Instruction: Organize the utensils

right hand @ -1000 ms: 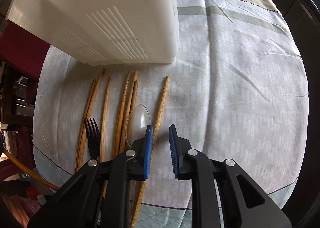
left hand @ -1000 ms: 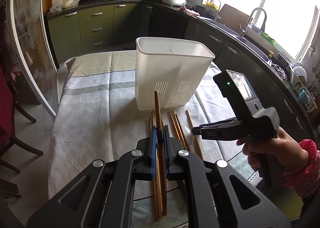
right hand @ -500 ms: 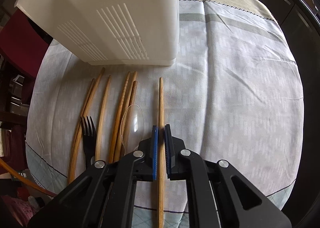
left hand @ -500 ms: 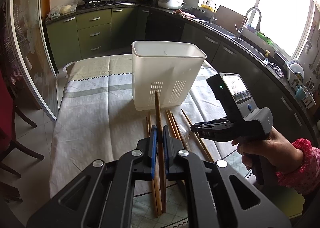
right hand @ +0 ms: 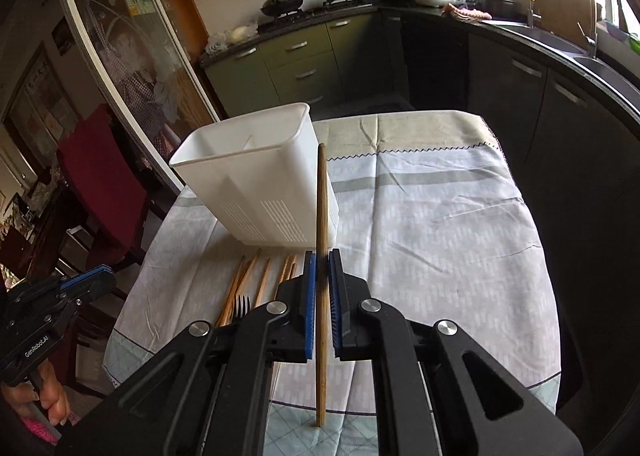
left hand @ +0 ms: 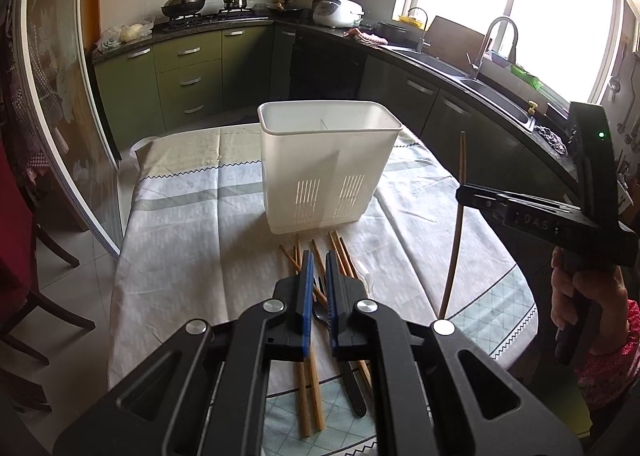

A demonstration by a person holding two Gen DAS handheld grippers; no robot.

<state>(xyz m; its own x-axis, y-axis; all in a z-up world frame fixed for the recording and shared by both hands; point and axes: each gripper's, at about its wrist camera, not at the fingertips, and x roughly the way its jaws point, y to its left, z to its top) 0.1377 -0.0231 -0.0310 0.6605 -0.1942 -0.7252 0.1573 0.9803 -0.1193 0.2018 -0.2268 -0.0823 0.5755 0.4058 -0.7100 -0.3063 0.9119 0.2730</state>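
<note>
A white plastic utensil holder stands on the clothed table, also in the right wrist view. Several wooden chopsticks and a black fork lie in front of it. My left gripper hovers above them, its jaws slightly apart with nothing between them. My right gripper is shut on a wooden chopstick and holds it upright, its lower end touching the table. That chopstick shows in the left wrist view, right of the holder.
The table has a pale striped cloth and a rounded front edge. Dark chairs stand at the left. Green kitchen cabinets and a sink counter curve behind and to the right.
My left gripper let go of its chopstick and rose above the pile. My right gripper closed on a chopstick, lifted it and tipped it upright beside the holder.
</note>
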